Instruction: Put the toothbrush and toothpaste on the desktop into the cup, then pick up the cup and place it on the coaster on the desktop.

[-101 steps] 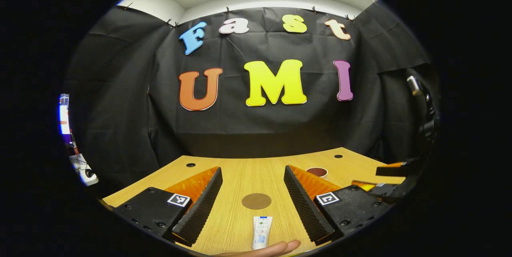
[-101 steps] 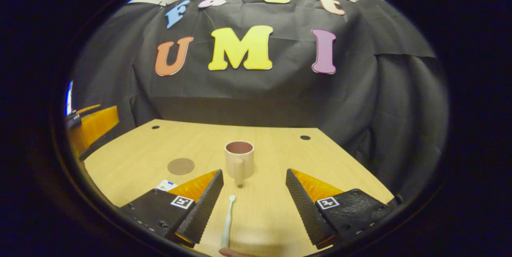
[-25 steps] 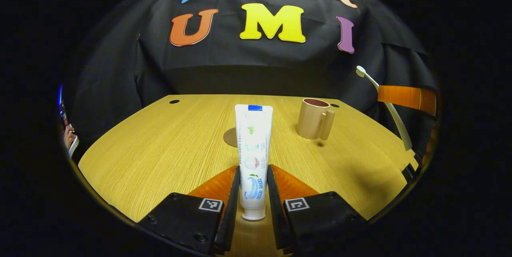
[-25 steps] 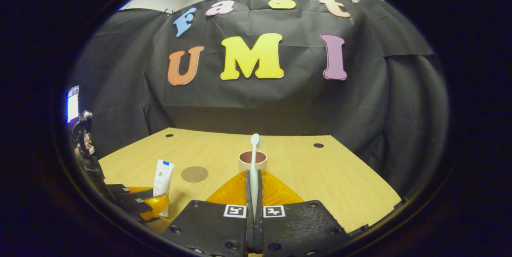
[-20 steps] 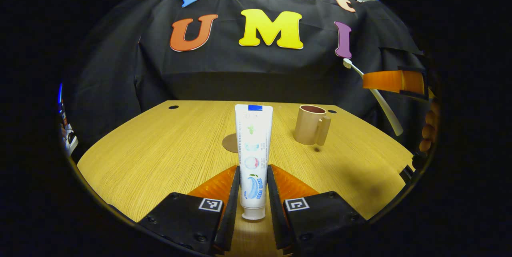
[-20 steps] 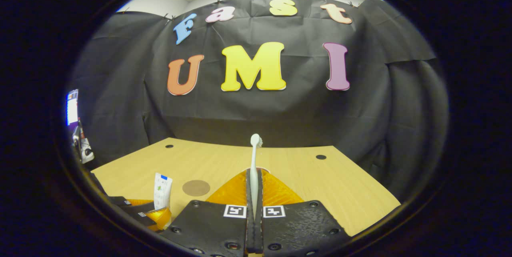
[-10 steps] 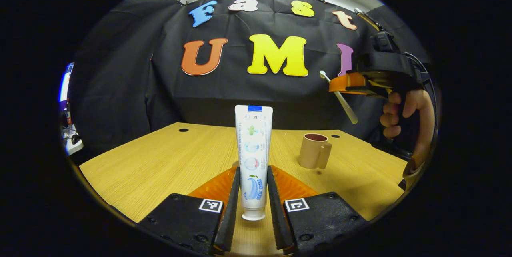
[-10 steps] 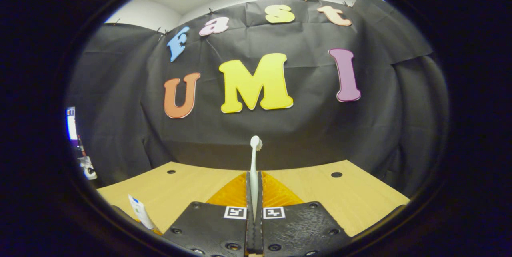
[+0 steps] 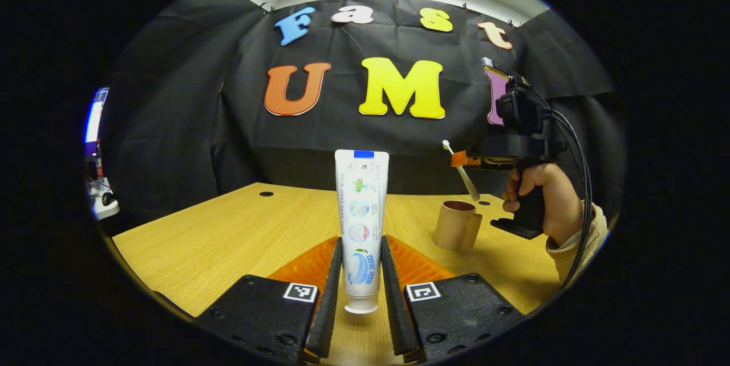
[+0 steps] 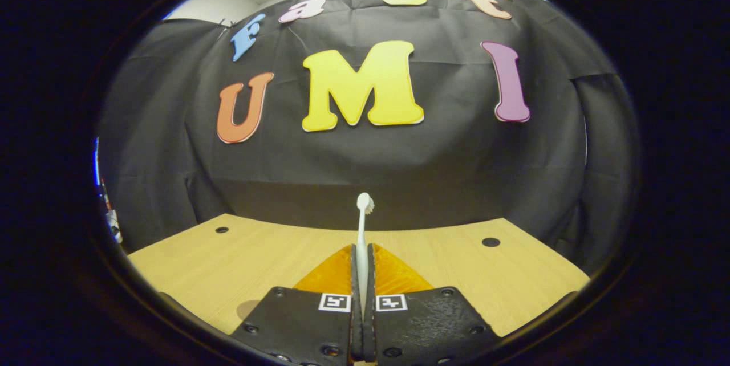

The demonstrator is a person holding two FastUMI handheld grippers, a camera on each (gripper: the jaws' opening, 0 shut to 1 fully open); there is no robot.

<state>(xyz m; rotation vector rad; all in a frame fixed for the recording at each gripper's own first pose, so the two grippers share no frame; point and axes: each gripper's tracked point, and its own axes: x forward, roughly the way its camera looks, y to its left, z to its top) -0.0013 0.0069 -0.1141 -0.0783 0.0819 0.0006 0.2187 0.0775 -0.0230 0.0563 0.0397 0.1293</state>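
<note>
Toothpaste (image 9: 361, 223) and toothbrush (image 10: 362, 240) both lifted, each pinched in a gripper.

Left gripper (image 9: 360, 297) clamps the smooth white tube upright, cap down, above the wood-grain desktop (image 9: 228, 240). Right gripper (image 10: 362, 320) is closed on the slim white brush, bristles up (its lower handle hidden between the ribbed pads). In the left gripper view that brush tilts over the tan cylindrical cup (image 9: 456, 224) at 3 o'clock; whether its tip enters the cup is unclear.

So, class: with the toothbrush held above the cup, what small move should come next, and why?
Probably lower the right gripper a little: its toothbrush hangs tilted, lower end just above the cup, not yet inside.
</note>
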